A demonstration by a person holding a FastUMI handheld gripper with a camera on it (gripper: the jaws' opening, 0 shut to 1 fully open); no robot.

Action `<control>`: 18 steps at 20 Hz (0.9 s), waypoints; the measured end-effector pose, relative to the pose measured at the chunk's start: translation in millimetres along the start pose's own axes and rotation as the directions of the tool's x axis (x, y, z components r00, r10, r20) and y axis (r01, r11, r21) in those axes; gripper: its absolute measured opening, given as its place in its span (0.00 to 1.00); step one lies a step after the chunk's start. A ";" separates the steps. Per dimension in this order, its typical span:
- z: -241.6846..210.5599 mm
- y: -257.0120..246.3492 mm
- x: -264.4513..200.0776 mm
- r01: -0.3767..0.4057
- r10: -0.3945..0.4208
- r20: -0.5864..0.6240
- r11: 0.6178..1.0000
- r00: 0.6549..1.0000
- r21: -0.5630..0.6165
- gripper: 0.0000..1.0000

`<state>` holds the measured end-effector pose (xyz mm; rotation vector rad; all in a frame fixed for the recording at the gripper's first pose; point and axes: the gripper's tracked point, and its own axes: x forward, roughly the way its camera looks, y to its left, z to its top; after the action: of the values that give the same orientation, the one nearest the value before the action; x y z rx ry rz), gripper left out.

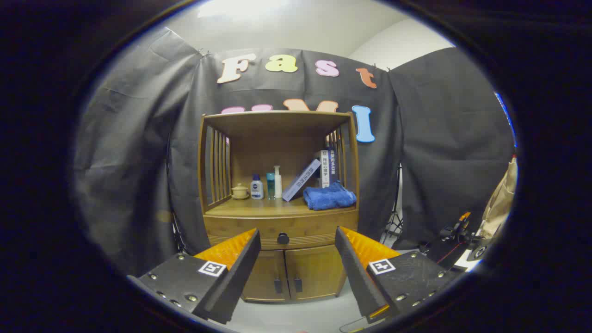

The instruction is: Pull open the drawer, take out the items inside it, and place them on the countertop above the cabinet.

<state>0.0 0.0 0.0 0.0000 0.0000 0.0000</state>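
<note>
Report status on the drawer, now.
Tool open, short of the cabinet. Drawer shut, knob between the fingers, beyond them. Nothing in the way.

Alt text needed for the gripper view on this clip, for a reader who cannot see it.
The gripper is open, its jaws spread apart and empty, facing a wooden cabinet whose drawer is closed, the dark knob between and beyond them. On the countertop stand a small teapot, bottles, books and a folded blue towel.

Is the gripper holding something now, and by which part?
Nothing is held. The gripper is open, its fingers apart, well short of the wooden cabinet's shut drawer with the round dark knob.
</note>
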 end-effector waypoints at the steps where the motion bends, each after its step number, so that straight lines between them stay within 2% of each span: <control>1: 0.0 1.2 1.8 -0.006 0.006 -0.003 1.000 1.000 -0.003 0.96; 18: -7.6 8.3 12.8 -0.015 0.015 -0.032 0.999 0.999 0.031 0.97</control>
<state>12.8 8.3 -7.6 0.0306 0.0318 0.0150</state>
